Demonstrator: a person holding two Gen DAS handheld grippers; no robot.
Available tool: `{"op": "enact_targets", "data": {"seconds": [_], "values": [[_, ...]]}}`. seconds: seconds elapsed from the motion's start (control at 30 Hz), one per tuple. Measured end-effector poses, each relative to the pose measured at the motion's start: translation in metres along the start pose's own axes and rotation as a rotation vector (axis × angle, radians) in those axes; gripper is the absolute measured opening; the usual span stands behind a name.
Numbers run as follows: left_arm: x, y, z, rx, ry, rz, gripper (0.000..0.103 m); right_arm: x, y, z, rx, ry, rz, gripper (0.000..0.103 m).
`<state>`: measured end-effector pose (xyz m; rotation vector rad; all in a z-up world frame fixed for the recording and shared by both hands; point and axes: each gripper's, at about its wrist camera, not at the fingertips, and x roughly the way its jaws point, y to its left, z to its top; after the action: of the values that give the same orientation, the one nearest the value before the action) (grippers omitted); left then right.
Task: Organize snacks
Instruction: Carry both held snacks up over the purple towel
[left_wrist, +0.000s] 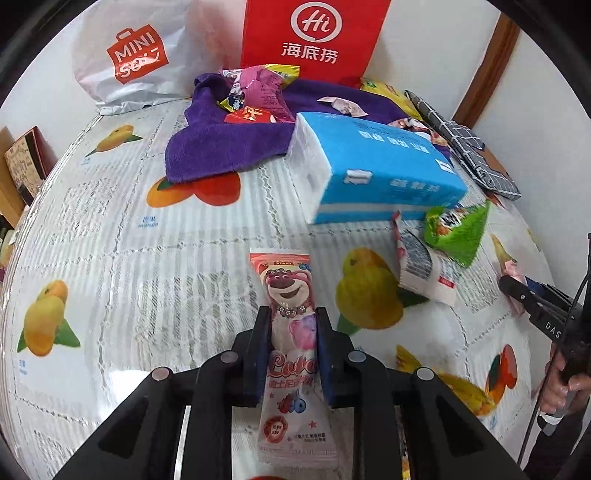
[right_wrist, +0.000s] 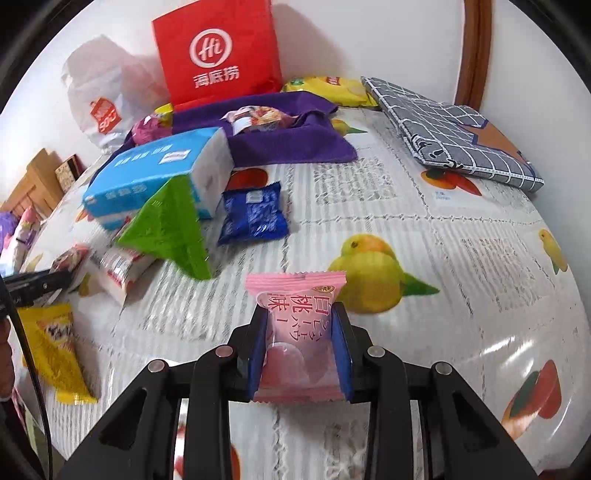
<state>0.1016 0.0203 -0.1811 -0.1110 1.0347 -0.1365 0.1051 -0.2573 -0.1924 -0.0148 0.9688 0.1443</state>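
My left gripper (left_wrist: 292, 314) is shut on a long pink snack packet with a bear picture (left_wrist: 286, 284), held over the fruit-print tablecloth (left_wrist: 129, 280). My right gripper (right_wrist: 300, 312) is shut on a small pink peach candy packet (right_wrist: 295, 291), its top sticking out past the fingertips. Loose snacks lie ahead: a green triangular packet (right_wrist: 170, 229), a white barcode packet (right_wrist: 122, 269), a dark blue packet (right_wrist: 255, 214) and a yellow packet (right_wrist: 55, 350). More snacks sit piled on a purple towel (left_wrist: 221, 147).
A blue tissue pack (left_wrist: 380, 166) lies mid-table. A red paper bag (left_wrist: 314, 33) and a white shopping bag (left_wrist: 129, 59) stand against the back wall. A grey checked pouch (right_wrist: 454, 129) and a yellow chip bag (right_wrist: 332, 88) lie at the back right.
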Motion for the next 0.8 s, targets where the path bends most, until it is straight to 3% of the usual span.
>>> {"op": "enact_targets", "data": {"seconds": [0.47, 0.8], "values": [[-0.015, -0.006, -0.025, 0.0, -0.013, -0.045, 0.022, -0.019, 0.012, -0.028, -0.009, -0.009, 0.042, 0.032], [-0.035, 0.0, -0.016, -0.032, -0.063, -0.044, 0.021, -0.04, 0.017, -0.005, -0.032, -0.071, 0.041, 0.032]]}}
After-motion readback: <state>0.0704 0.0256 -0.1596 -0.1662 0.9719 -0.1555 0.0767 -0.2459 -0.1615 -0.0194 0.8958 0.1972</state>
